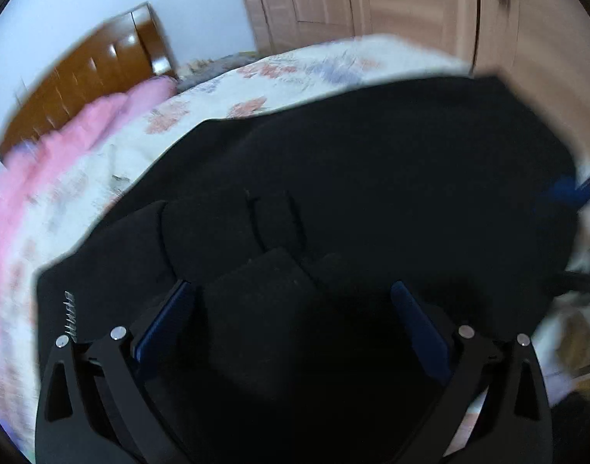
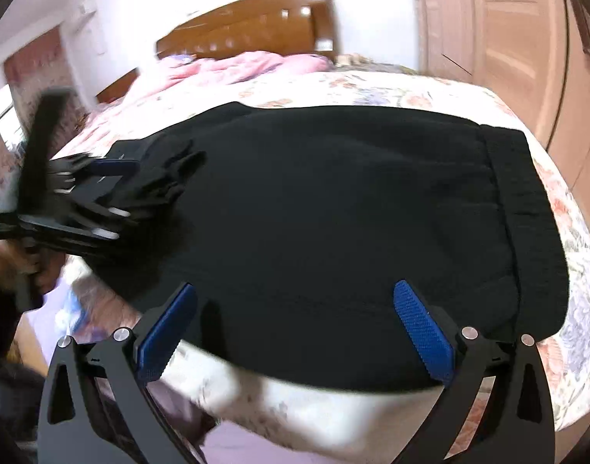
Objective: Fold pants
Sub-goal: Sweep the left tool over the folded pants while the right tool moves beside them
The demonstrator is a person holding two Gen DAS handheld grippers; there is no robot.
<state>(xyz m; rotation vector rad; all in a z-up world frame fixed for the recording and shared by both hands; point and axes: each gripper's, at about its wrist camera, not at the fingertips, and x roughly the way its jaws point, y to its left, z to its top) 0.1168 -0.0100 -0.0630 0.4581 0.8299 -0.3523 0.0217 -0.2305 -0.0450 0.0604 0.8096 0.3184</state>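
Left wrist view: black pants [image 1: 352, 178] lie spread on a bed w/ a floral sheet [image 1: 256, 89], pink blanket [image 1: 82, 135] and wooden headboard [image 1: 86, 73] beyond, wardrobe doors [image 1: 391, 0] at the back. Left gripper [image 1: 291, 301] has its blue pads [image 1: 167, 321] wide apart, low over the dark cloth near a folded-over flap; nothing sits clamped between them, though contact w/ the fabric below cannot be told, frame being blurred. Right wrist view: pants [image 2: 352, 201] appear already doubled into a broad block, elastic waistband [image 2: 515, 193] toward the right edge, near hem reaching the bed's front edge. Right gripper [image 2: 295, 309] is likewise spread, pads [image 2: 422, 328] hovering just above the near hem, gripping nothing. Left gripper [image 2: 113, 170] shows at far left, held by a hand [image 2: 20, 266], its tip at the bunched leg ends [image 2: 175, 178]; fingers too blurred here to read. Judgement: mid-fold, approx. between releases, w/ one fold laid and another pending. Next move likely calls for both tools to pinch the leg-end side and carry it toward the waistband, keeping edges aligned; thick cloth may slip or bunch.
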